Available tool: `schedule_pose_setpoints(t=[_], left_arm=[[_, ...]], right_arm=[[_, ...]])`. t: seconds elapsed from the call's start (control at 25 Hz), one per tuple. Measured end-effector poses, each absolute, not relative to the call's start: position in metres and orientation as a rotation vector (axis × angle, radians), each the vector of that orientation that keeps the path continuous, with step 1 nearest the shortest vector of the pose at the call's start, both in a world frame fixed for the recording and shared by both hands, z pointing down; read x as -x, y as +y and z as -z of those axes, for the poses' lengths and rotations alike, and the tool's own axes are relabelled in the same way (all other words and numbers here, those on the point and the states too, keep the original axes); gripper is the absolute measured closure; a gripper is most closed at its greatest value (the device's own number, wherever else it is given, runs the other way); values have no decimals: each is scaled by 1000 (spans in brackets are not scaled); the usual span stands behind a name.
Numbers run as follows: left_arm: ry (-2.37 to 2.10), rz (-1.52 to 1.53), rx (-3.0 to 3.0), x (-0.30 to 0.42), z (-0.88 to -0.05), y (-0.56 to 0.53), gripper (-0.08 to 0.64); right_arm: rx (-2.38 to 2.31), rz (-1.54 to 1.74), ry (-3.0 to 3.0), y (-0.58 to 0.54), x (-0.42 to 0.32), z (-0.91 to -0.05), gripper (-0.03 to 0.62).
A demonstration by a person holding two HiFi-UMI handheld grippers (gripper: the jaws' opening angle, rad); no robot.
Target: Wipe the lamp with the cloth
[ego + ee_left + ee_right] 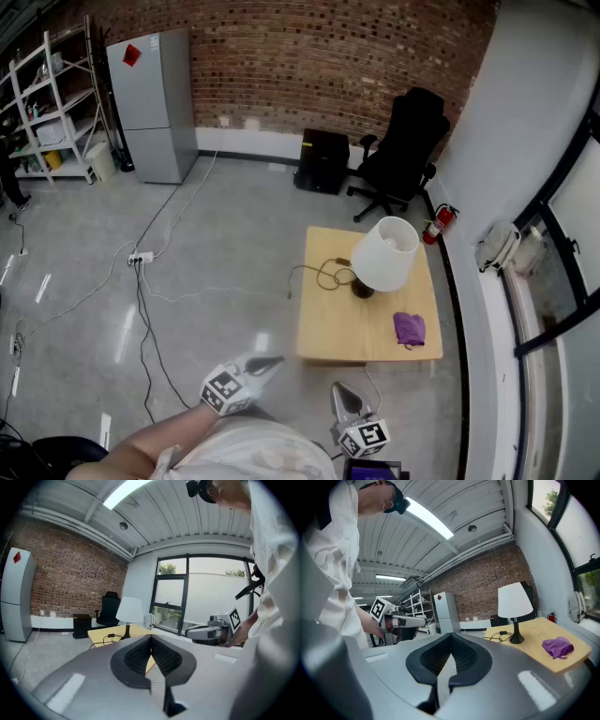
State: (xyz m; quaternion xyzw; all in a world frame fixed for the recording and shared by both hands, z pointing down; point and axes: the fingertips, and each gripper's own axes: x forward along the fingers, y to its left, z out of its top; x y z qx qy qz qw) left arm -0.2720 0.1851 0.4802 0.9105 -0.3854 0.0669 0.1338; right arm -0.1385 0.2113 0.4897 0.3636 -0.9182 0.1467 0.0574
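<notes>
**Both jaws closed and empty, short of the table**

Head view: my left gripper (255, 367) and right gripper (344, 397) hang over bare floor, pads together, holding nothing. The table (328, 328) begins just ahead, with open room to approach.

Left gripper view: the lamp (384, 253) stands well ahead, left of my tips.

Right gripper view: the cloth (409, 328) lies ahead-right near the table's front edge, apart from the lamp. I judge it is mine to fetch.
</notes>
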Motion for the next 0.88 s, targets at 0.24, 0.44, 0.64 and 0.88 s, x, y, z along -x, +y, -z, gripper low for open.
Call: schedule_pose_setpoints(t=[0.24, 0.44, 0.64, 0.88], left_arm=[[-1137, -178, -2647, 318, -479, 157, 558], [-1046, -177, -2689, 331, -479, 155, 558], [-971, -153, -2717, 333, -481, 155, 558], [-886, -144, -2747, 327, -475, 158, 558]], right_arm=[[-1240, -467, -2821, 186, 172, -480, 580], [-1380, -432, -2776, 192, 182, -474, 580], [-1464, -412, -2716, 201, 181, -470, 580], [-1565, -409, -2652, 213, 173, -465, 580]])
